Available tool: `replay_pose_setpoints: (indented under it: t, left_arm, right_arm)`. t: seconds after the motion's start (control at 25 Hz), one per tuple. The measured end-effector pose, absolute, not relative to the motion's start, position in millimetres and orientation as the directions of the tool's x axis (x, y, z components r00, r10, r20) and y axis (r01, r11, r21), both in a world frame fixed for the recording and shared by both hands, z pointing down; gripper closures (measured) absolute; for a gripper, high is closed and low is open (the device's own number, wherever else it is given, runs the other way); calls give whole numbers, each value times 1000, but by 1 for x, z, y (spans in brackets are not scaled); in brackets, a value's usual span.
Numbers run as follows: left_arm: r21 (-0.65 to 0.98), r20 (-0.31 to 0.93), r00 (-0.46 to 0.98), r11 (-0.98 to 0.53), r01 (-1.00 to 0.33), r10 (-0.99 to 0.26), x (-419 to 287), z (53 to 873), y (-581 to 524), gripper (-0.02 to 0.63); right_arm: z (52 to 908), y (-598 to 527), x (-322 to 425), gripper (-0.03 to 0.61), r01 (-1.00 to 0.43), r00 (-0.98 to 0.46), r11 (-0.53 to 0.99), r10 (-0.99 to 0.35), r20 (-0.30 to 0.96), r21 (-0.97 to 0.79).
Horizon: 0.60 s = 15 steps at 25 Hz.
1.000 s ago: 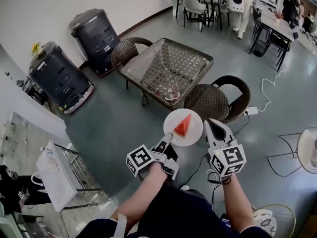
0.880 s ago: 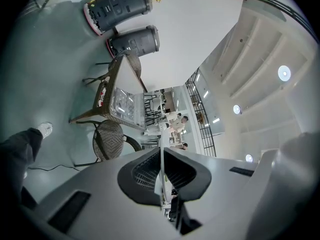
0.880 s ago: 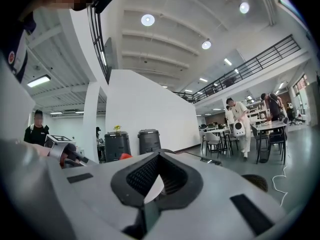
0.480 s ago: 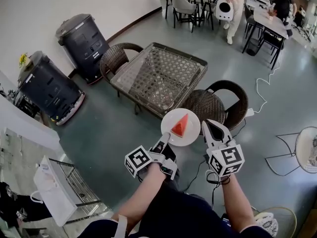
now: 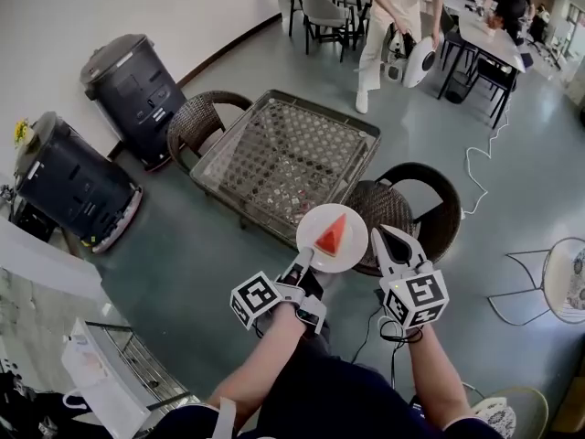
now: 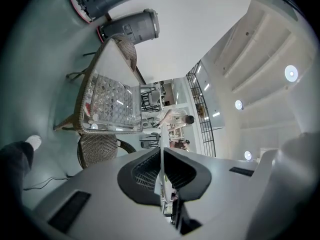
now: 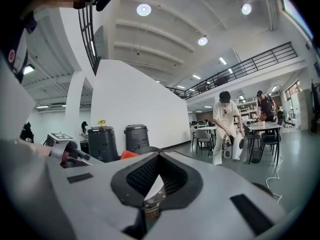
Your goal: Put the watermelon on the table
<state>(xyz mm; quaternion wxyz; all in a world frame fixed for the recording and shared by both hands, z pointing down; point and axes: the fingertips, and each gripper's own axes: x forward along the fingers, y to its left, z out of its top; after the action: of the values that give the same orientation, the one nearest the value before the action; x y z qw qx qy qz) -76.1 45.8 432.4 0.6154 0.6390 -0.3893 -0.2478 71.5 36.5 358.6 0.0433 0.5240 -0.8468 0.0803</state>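
A red wedge of watermelon (image 5: 331, 236) rides on a round white plate (image 5: 313, 219), carried closer to the square glass-topped wicker table (image 5: 274, 154) than a second ago and now seen against its near edge, beside a brown wicker chair (image 5: 388, 199). The left gripper (image 5: 304, 262) is clamped on the plate's rim; the right gripper (image 5: 382, 236), jaws together and empty, travels just alongside. The approach looks nearly done, the set-down not yet made

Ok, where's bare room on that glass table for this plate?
The glass table looks bare across its middle, from the left wicker chair to the far rim. Tightest is the near corner, where the near wicker chair sits below the plate.
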Motion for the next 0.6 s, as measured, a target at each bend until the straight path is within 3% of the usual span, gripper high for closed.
replay_pose_setpoints:
  t: [0.6]
  left_arm:
    - [978,174,635,55,-204,-753,-110,444,-59,598]
  right_arm:
    - [360,-61,35,577,-921,-389,385,-896,213,-65]
